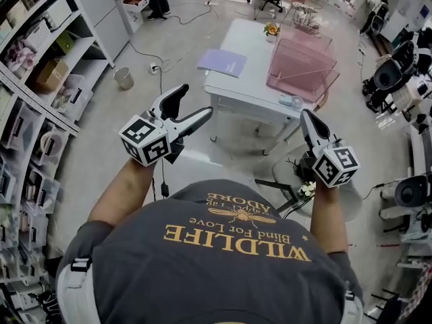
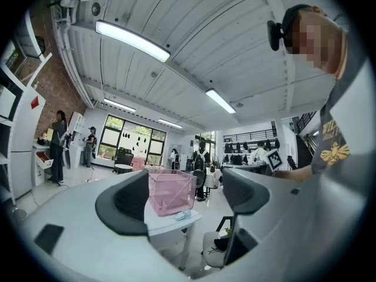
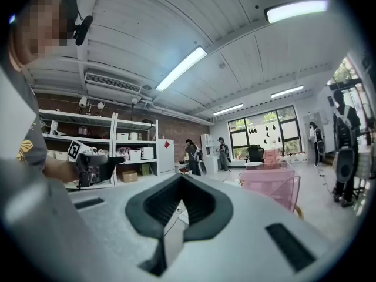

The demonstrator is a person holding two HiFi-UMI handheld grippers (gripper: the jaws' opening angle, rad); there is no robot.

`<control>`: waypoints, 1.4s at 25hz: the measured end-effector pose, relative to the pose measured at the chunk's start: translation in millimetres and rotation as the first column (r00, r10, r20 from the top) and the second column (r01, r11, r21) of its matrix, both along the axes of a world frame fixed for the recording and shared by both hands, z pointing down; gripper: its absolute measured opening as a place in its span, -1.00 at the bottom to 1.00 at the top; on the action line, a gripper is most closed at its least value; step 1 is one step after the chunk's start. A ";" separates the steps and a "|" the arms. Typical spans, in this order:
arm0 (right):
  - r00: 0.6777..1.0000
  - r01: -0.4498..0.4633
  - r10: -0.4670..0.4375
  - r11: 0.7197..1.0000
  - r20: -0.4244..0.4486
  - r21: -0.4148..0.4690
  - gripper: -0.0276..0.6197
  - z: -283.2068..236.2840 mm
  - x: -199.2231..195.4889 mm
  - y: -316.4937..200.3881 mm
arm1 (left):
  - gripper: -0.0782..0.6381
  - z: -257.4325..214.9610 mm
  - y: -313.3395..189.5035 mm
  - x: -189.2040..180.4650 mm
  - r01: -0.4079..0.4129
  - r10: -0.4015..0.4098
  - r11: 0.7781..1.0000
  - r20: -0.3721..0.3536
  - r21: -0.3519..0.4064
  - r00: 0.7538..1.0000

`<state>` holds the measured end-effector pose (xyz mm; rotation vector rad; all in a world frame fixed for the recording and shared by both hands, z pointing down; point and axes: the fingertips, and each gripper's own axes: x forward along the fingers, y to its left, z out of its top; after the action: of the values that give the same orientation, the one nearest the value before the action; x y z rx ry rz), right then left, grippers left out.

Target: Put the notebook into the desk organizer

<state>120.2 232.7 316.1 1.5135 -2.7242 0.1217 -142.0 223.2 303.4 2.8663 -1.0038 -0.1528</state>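
Observation:
A lavender notebook (image 1: 222, 62) lies flat on the left part of a white table (image 1: 251, 79) across the room. The pink wire desk organizer (image 1: 302, 68) stands on the table's right part and is also visible in the left gripper view (image 2: 171, 191) and the right gripper view (image 3: 271, 184). My left gripper (image 1: 196, 101) is held in the air short of the table, open, with nothing between its jaws (image 2: 185, 201). To the right, my right gripper (image 1: 306, 117) is shut and empty, its pads meeting (image 3: 181, 207). Both grippers are well clear of the notebook.
Storage shelves (image 1: 34, 79) line the left wall, and a small bin (image 1: 123, 77) stands on the floor near them. A flower pot (image 1: 272, 29) and small items (image 1: 292, 101) sit on the table. A stool (image 1: 297, 187) stands below my right gripper. People stand in the distance.

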 end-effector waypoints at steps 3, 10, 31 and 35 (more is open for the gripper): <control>1.000 0.011 -0.011 1.000 0.012 0.006 -0.91 -0.4 13.9 -4.2 | 0.31 -0.5 0.8 15.3 0.013 -0.013 1.000 0.004 -0.019 1.000; 0.999 0.044 -0.044 0.999 0.013 0.024 -0.91 1.8 31.6 -24.4 | 0.31 3.8 -4.3 47.0 0.021 -0.020 0.999 0.029 -0.031 0.999; 0.989 -0.145 0.145 0.989 0.014 0.034 -0.91 -7.3 -106.7 -301.9 | 0.31 2.1 -325.8 -79.4 -0.236 0.236 0.972 -0.008 -0.019 0.972; 0.982 -0.186 0.186 0.982 0.011 0.031 -0.91 -11.1 -117.8 -347.9 | 0.31 0.2 -381.0 -90.8 -0.276 0.275 0.961 -0.019 -0.025 0.961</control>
<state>2.4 -115.2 305.0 1.7781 -2.5967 0.0882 -232.7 -157.8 303.6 2.9350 -0.5884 -0.1364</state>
